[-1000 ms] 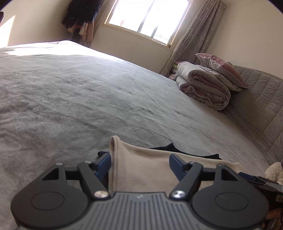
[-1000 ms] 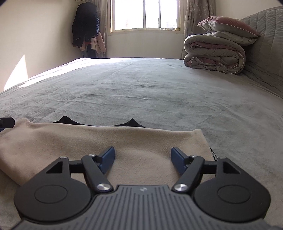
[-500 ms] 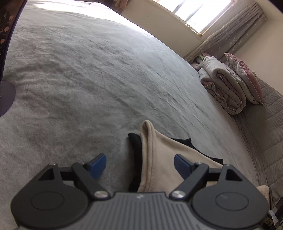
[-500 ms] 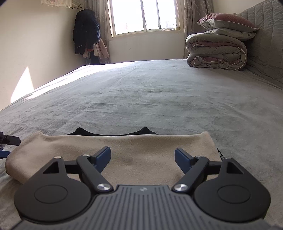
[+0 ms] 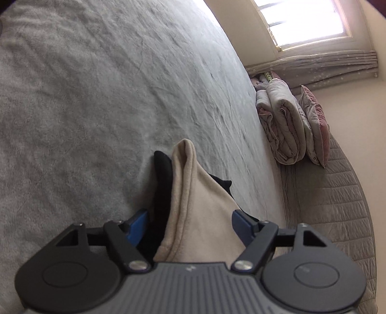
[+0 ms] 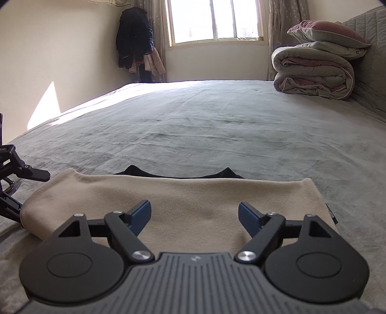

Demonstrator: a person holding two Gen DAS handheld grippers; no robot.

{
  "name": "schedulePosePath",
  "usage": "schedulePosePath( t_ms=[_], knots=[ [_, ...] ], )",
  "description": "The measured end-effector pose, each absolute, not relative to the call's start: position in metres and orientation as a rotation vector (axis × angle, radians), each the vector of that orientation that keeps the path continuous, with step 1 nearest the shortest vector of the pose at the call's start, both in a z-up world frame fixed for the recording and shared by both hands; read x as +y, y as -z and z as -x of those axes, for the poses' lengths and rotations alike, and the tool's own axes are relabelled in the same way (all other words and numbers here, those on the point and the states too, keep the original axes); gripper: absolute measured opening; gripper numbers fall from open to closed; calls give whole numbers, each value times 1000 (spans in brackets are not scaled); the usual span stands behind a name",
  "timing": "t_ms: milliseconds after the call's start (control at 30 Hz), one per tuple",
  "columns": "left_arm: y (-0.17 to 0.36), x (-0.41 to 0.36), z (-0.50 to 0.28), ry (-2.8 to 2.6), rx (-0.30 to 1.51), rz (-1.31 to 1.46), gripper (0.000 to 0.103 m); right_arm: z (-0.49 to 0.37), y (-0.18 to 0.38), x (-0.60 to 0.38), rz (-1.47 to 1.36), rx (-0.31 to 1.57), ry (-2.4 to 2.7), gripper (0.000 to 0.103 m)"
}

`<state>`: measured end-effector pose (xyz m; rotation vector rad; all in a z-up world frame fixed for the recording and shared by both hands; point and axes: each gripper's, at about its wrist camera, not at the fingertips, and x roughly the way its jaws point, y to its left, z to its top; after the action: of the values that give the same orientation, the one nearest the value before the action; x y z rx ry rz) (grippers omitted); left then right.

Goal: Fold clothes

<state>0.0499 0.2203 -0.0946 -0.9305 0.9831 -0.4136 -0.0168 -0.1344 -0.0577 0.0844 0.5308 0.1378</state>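
Beige cloth [image 6: 193, 207] over black garment [image 6: 135, 170], flat on bed [image 6: 217, 125], 6 o'clock. Right gripper [image 6: 195, 215] above it, jaws apart. Left gripper [image 5: 189, 223] at cloth's end, jaws apart, straddling the fold.

A wide bed [image 6: 217, 125] with a grey blanket lay before me. Daylight came through a window [image 6: 213, 20] in the cream wall [image 6: 60, 48]. Dark coats [image 6: 135, 36] hung in the corner. A rolled quilt [image 6: 313, 70] and pillow [image 6: 328, 30] sat by the padded headboard [image 6: 369, 55].
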Motion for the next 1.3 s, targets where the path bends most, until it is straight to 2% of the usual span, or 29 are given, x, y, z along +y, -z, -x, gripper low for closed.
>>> schedulePosePath(
  t_ms=[67, 100, 133, 167, 200, 267, 300, 400, 500, 700, 733, 933, 1000, 1133, 1200, 1300],
  knots=[
    [95, 216, -50, 405, 977, 931, 70, 18, 56, -133, -95, 520, -155, 82],
    [95, 214, -50, 396, 977, 928, 55, 19, 56, -132, -98, 510, -158, 79],
    [96, 213, -50, 385, 979, 923, 47, 20, 55, -130, -98, 499, -159, 73],
    [95, 212, -51, 381, 979, 922, 31, 20, 54, -128, -98, 487, -159, 59],
    [95, 212, -51, 376, 978, 921, 28, 20, 53, -127, -106, 485, -168, 53],
    [94, 210, -52, 366, 977, 919, 26, 18, 53, -126, -135, 491, -198, 32],
    [92, 210, -52, 364, 973, 916, 25, 17, 52, -126, -153, 493, -215, 27],
    [81, 207, -47, 373, 939, 893, 24, 10, 57, -122, -169, 527, -238, 16],
    [69, 205, -42, 385, 906, 881, 24, 3, 62, -117, -179, 564, -256, 11],
    [43, 193, -38, 394, 880, 878, 22, -12, 74, -109, -206, 637, -291, 9],
    [38, 189, -39, 393, 879, 869, 22, -15, 76, -111, -222, 646, -294, 5],
    [3, 156, -39, 384, 889, 817, 22, -15, 71, -131, -338, 681, -321, 6],
    [-8, 143, -39, 386, 896, 802, 22, -13, 67, -138, -383, 685, -334, 19],
    [-25, 115, -38, 398, 915, 764, 22, -7, 54, -159, -489, 673, -318, 29],
    [-30, 100, -39, 407, 926, 746, 22, -5, 47, -170, -542, 661, -307, 42],
    [-33, 75, -42, 411, 943, 716, 22, -3, 38, -191, -635, 649, -300, 42]
  ],
)
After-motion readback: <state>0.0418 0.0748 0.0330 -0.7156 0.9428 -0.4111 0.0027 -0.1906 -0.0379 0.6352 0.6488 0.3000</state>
